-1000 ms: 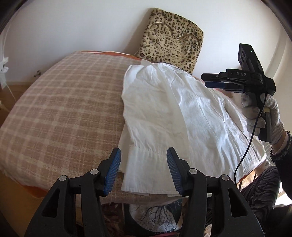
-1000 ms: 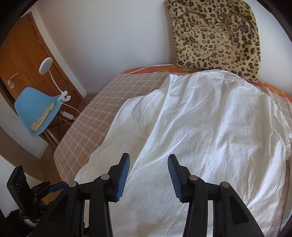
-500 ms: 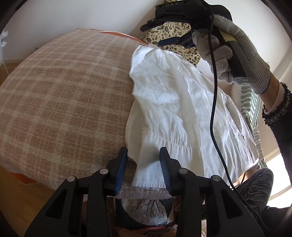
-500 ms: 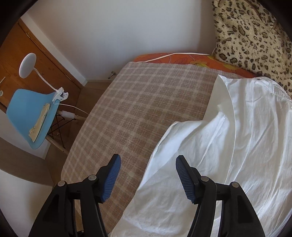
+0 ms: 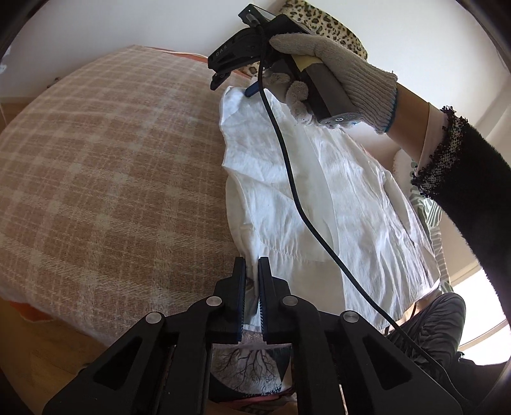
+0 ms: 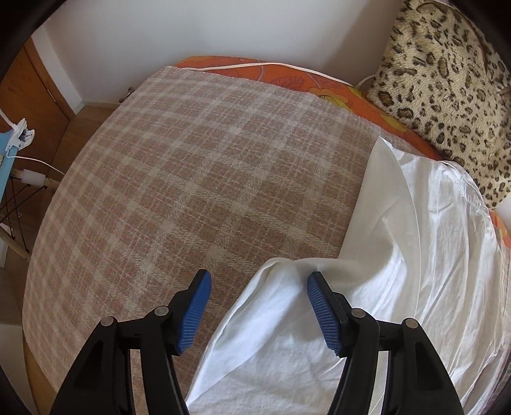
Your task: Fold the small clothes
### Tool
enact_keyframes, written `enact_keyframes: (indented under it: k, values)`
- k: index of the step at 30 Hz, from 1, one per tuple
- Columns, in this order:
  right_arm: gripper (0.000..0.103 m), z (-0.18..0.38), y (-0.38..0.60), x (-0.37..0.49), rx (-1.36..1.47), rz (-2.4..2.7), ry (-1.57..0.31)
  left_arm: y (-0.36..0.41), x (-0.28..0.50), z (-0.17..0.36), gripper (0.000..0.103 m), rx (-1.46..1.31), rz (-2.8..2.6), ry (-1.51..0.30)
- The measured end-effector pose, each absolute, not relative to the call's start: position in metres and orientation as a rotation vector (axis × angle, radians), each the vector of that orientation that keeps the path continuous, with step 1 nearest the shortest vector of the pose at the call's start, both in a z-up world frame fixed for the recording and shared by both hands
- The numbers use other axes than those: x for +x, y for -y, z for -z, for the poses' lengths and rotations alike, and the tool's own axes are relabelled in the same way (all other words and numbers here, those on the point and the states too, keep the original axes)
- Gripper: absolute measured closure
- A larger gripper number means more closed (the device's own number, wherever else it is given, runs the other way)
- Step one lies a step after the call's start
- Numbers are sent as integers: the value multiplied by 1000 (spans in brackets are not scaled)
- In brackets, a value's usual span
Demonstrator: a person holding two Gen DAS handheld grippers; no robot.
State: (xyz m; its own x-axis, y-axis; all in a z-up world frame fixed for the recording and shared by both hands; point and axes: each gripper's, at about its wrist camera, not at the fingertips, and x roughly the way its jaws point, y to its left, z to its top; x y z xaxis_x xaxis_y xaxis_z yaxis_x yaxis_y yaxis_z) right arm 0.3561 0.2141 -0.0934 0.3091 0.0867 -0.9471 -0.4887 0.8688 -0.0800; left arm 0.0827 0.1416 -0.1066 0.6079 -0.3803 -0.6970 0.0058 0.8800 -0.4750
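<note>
Our left gripper (image 5: 252, 271) has just clamped the cuff of the white shirt (image 5: 319, 198) on the plaid blanket (image 5: 111, 175), while our right gripper (image 6: 258, 306), jaws apart, straddles the shoulder fold, so we judge the sleeve fold ready.

White wall (image 6: 198, 35), wooden floor (image 6: 92, 110), leopard cushion (image 6: 447, 79).

**Left wrist view: cuff pinched at bed edge**

Left gripper (image 5: 252, 271): fingers closed on the sleeve cuff of a white shirt (image 5: 319, 198), which lay on a plaid blanket (image 5: 111, 178). Right gripper (image 5: 234, 79): held by a gloved hand (image 5: 332, 70) over the shirt's far end, black cable (image 5: 287, 166) trailing. Leopard-print cushion (image 5: 325, 25) behind.
</note>
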Motion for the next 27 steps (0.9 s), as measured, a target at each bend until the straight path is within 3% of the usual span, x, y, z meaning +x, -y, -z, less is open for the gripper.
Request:
enact_keyframes:
  k: [6, 8, 11, 27]
  values:
    - [49, 107, -208, 368, -391, -364, -1214, -130, 82, 97, 98, -401, 250, -865]
    - [76, 105, -203, 369, -387, -348, -1201, -128, 83, 95, 98, -396, 263, -861]
    - [93, 101, -190, 374, -341, -355, -1211, -120, 83, 92, 98, -374, 282, -854]
    - [98, 45, -72, 361, -1, -522, -1079, -59, 80, 72, 99, -199, 419, -819]
